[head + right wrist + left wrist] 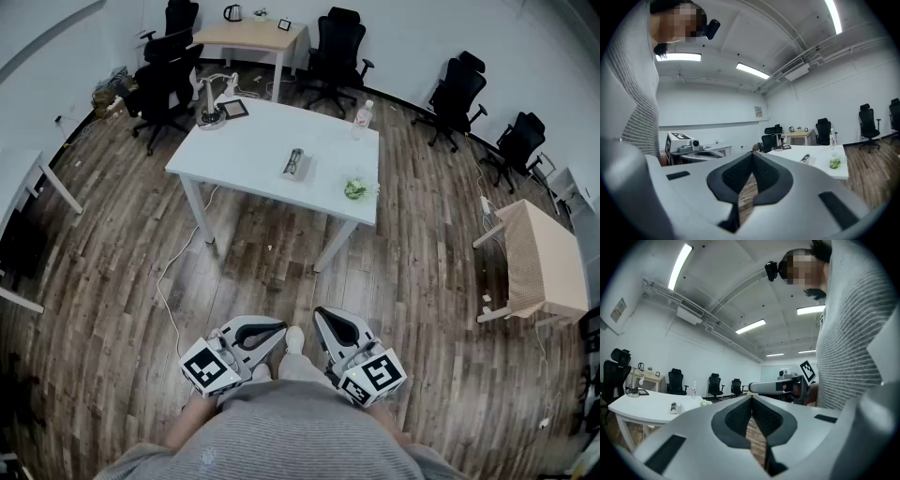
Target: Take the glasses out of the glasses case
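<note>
The glasses case (294,163) lies near the middle of the white table (253,141), far ahead of me; it shows small in the left gripper view as the case (674,407) and in the right gripper view as the case (805,158). I cannot tell whether it is open. My left gripper (278,336) and right gripper (322,322) are held close to my body above the wooden floor, well short of the table. Both are shut, jaws touching at the tips, with nothing between them (751,401) (752,158).
On the table stand a water bottle (362,116), a green item (355,188), a tablet (234,109) and a small stand (210,103). Black office chairs (337,47) ring the room. A wooden desk (253,36) is behind, a beige table (544,258) at right. A cable (169,281) lies on the floor.
</note>
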Available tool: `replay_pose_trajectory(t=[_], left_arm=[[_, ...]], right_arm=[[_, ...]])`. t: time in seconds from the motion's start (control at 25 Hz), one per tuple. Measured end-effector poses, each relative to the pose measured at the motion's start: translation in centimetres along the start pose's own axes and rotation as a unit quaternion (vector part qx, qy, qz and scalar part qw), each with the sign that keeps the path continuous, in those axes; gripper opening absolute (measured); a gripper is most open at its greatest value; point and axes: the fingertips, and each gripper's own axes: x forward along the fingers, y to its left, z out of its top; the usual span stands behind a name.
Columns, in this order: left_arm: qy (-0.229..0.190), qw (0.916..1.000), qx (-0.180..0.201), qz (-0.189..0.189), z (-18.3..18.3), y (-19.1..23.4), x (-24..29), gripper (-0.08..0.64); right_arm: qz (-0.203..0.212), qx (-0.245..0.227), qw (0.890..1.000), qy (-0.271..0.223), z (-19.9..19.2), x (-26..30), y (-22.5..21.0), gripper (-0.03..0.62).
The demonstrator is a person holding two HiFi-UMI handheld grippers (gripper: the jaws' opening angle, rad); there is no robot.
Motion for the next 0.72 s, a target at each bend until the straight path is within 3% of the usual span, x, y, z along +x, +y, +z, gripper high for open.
replay_pose_trajectory(t=[0.24, 0.72], left_arm=[[0.009, 0.9997, 0.007, -0.021, -0.3, -1.0, 0.3, 0.012], [0.014, 0.9995, 0.004, -0.027, -0.6, 0.2, 0.8, 0.012]], right_arm=[[-0.011, -0.003, 1.000, -0.003, 0.3, -0.6, 0.0, 0.014], [-0.010, 0.010, 0.999, -0.031, 1.3, 0.3, -0.9, 0.015]])
